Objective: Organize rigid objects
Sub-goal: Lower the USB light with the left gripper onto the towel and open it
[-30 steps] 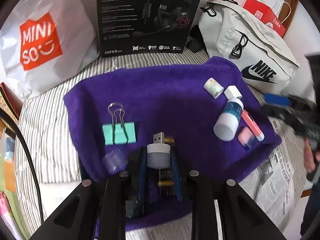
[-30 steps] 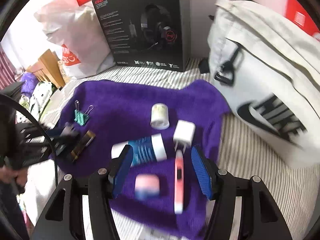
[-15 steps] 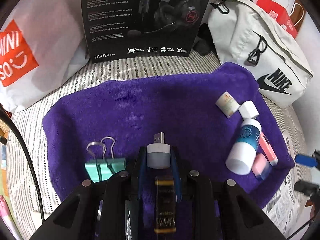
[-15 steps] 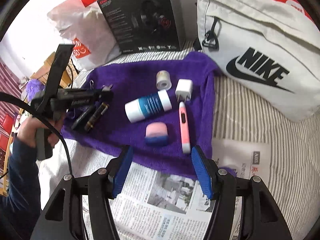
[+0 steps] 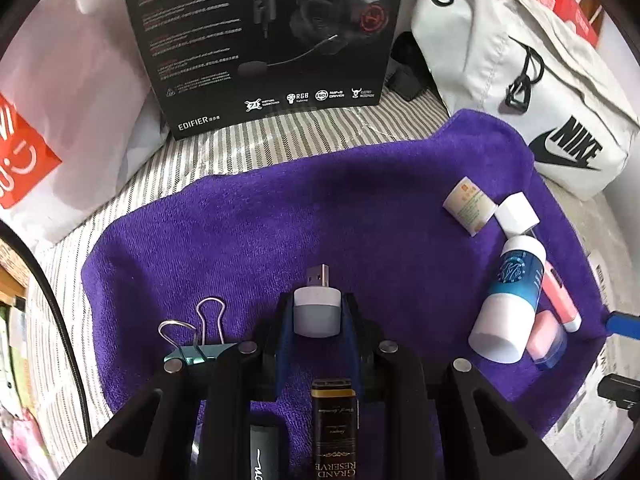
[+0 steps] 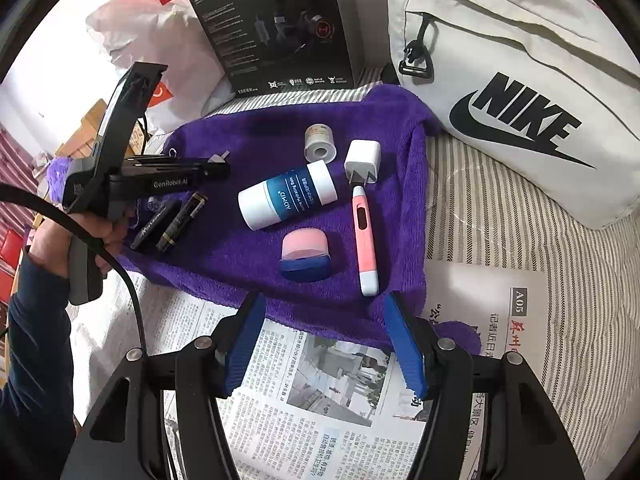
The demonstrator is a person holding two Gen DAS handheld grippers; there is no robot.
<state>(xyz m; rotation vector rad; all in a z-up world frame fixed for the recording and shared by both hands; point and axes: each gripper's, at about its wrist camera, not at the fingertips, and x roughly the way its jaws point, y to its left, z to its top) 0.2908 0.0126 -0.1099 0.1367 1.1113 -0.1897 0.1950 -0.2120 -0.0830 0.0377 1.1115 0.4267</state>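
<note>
1. Two grippers are in play over your purple towel (image 5: 360, 200), which lies on the striped bedding with the black headset box (image 5: 264, 40) and the white bag (image 6: 520, 92) behind it.
2. Your left gripper (image 5: 317, 300) is pinching the small USB plug light (image 5: 317, 312), its connector pointing forward above the towel's bare middle. Lower it until the body rests on the cloth before you let go, so it does not tumble.
3. Choose a spot beside the teal binder clip (image 5: 192, 344) or near the two dark tubes (image 6: 168, 220), well apart from the right-hand cluster.
4. Your right gripper (image 6: 324, 344) is spreading its jaws over the newspaper (image 6: 320, 400), nothing between them. Hold it back while the left one sets down.
5. The blue-and-white bottle (image 6: 288, 196), pink pen (image 6: 365, 236), pink-lidded jar (image 6: 305, 256), white charger (image 6: 362, 160) and small tape roll (image 6: 319, 142) lie close together; approach them one at a time.
</note>
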